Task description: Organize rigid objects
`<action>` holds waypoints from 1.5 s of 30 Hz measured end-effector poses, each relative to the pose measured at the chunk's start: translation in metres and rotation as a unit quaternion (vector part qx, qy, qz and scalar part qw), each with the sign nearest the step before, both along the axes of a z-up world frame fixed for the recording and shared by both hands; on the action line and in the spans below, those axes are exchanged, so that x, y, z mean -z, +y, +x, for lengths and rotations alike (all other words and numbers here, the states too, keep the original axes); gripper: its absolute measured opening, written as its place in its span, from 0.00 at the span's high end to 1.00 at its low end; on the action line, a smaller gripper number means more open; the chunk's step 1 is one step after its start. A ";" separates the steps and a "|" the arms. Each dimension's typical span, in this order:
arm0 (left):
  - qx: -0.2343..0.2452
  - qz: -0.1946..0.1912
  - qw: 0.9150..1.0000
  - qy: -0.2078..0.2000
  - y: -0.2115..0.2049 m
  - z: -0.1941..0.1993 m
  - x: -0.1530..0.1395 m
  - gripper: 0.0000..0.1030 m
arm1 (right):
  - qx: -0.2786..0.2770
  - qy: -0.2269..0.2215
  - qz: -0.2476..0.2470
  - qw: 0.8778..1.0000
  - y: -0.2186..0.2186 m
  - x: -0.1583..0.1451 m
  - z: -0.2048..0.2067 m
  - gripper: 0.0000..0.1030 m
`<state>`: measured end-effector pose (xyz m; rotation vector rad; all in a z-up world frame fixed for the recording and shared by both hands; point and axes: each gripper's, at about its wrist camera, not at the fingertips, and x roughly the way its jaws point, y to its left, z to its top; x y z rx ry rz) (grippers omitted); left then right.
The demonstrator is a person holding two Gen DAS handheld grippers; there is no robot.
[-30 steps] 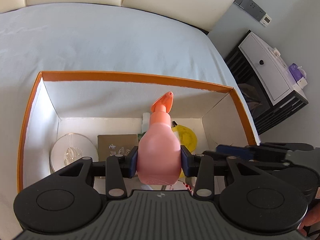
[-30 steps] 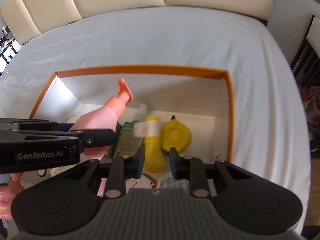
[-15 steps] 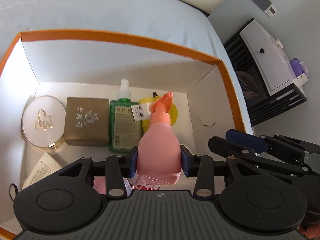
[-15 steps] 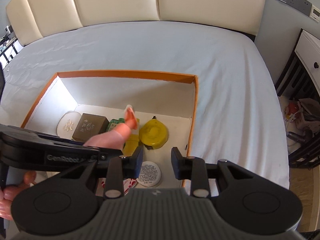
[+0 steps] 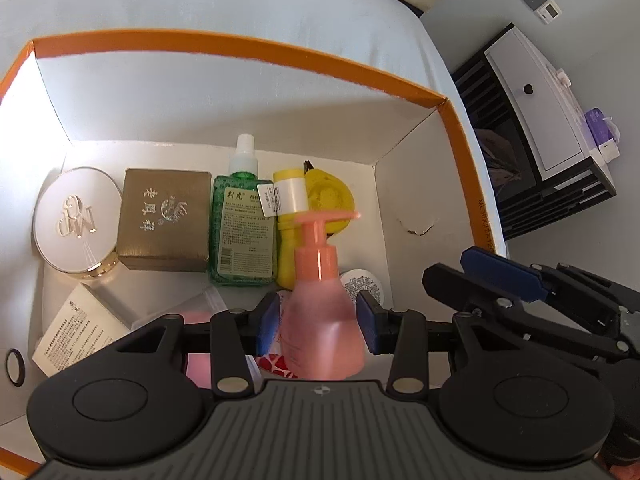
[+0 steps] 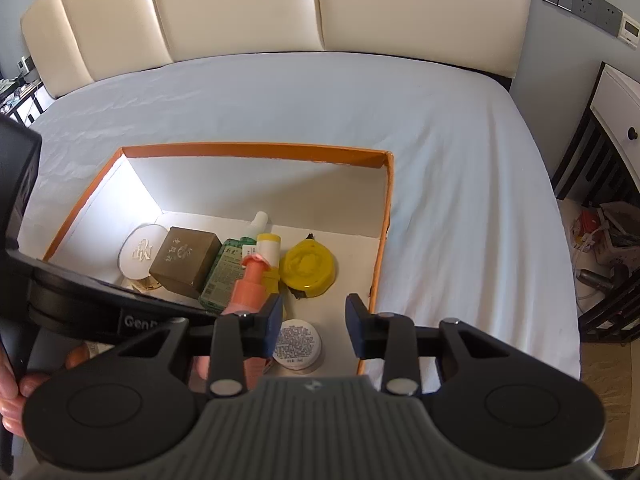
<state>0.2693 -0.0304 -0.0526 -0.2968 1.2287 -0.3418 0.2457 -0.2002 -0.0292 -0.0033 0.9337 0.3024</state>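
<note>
The left claw holds the pink pump bottle upright by its body, low over the near right part of the orange-rimmed box on the bed. The right claw has just been opening and stands narrow and empty, just beside it over the white jar. My advice: lower the bottle straight down into the bare floor in front of the yellow bottle, clear of the jar, and let its base rest before parting the pads. Released tilted, it would likely topple onto the green bottle.
</note>
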 end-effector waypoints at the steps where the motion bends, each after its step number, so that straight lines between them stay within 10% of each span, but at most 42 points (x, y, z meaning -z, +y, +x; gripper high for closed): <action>1: 0.001 -0.004 1.000 -0.002 0.001 -0.001 -0.003 0.56 | 0.001 0.001 0.002 1.000 -0.001 0.000 0.000 0.67; 11: 0.011 0.034 0.995 -0.098 0.008 -0.030 -0.047 0.56 | 0.003 0.001 0.015 1.000 -0.001 -0.013 -0.013 0.54; 21: -0.023 0.106 0.952 -0.287 0.017 -0.090 -0.113 0.50 | 0.006 -0.073 0.013 0.997 -0.002 -0.056 -0.052 0.40; 26: -0.066 0.101 0.931 -0.345 0.028 -0.115 -0.129 0.11 | 0.013 -0.140 0.016 0.990 -0.003 -0.075 -0.083 0.24; 34: -0.111 0.146 0.920 -0.347 0.035 -0.144 -0.122 0.02 | 0.058 -0.237 0.018 0.970 0.000 -0.083 -0.134 0.07; 45: -0.123 0.175 0.914 -0.343 0.025 -0.171 -0.077 0.00 | 0.103 -0.242 0.037 0.964 0.016 -0.033 -0.164 0.04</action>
